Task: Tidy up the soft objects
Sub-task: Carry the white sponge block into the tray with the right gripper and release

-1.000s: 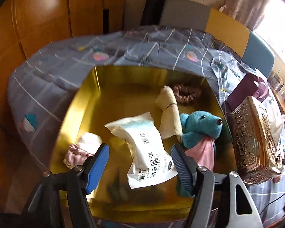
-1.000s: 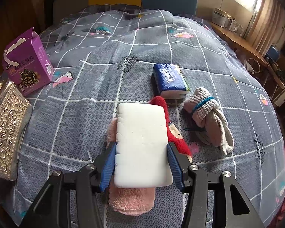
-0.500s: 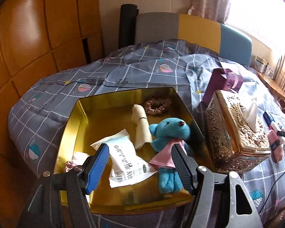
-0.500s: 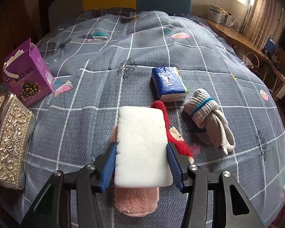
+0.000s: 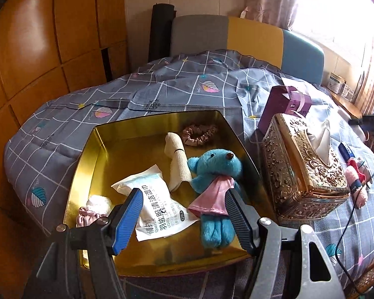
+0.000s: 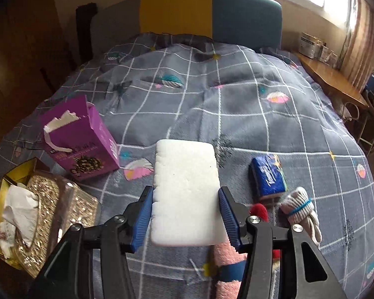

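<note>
My right gripper (image 6: 185, 214) is shut on a white sponge block (image 6: 185, 189) and holds it in the air above the grey checked bedspread. Beneath it lie a pink fluffy sock (image 6: 228, 271), a red plush piece (image 6: 259, 210), a blue tissue pack (image 6: 269, 175) and rolled grey socks (image 6: 303, 209). My left gripper (image 5: 183, 220) stands open over the near edge of a gold tin tray (image 5: 87, 164). The tray holds a blue teddy bear (image 5: 215, 179), a white wipes pack (image 5: 153, 201), a beige bandage roll (image 5: 175, 158), a brown scrunchie (image 5: 199, 134) and pink and white scrunchies (image 5: 93, 210).
An ornate gold tissue box (image 5: 303, 167) stands right of the tray, with a purple carton (image 5: 285, 107) behind it. Both also show in the right wrist view, the gold tissue box (image 6: 42, 219) at lower left and the purple carton (image 6: 81, 142) behind. Wooden wardrobe at left, headboard behind.
The right gripper has lifted the sponge off the pink sock and swung left, bringing the tissue box and tray corner into view. The left gripper rose, rolled and drew back from the tray.
</note>
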`<state>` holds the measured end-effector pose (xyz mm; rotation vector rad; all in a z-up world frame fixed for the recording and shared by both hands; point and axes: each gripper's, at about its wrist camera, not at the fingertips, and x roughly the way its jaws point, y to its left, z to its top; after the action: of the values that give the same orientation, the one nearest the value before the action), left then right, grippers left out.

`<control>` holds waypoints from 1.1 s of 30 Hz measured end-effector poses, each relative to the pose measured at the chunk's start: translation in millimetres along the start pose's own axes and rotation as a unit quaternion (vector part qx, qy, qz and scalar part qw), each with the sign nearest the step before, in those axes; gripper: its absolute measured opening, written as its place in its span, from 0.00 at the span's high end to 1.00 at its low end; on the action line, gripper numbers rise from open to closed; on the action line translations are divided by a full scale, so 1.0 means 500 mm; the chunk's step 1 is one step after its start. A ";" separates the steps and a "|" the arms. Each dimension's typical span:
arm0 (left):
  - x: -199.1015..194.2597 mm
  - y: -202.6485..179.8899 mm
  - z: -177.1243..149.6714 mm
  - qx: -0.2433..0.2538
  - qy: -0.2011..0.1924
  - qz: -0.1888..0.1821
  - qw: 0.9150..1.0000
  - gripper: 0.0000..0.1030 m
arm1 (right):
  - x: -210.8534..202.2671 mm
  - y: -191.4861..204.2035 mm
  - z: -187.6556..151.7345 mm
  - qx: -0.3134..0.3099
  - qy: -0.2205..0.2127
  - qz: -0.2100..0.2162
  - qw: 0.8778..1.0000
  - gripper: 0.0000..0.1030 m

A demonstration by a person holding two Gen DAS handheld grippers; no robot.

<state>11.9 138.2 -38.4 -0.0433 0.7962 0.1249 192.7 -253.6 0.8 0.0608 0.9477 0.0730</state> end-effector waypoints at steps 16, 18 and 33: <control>0.012 0.117 -0.022 -0.075 0.015 0.047 0.996 0.33 | -0.146 0.449 -0.073 -0.208 -0.029 0.226 0.951 0.48; 0.012 0.138 -0.029 -0.091 0.019 0.058 0.994 0.33 | -0.141 0.500 -0.111 -0.231 -0.016 0.243 0.942 0.48; 0.007 0.157 -0.038 -0.096 0.014 0.059 0.994 0.33 | 0.048 0.692 -0.284 -0.264 0.094 0.231 0.931 0.39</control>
<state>-9.2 214.9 -53.4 -0.1803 0.8133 0.3135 78.8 95.8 -72.2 -0.2275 1.0623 0.7804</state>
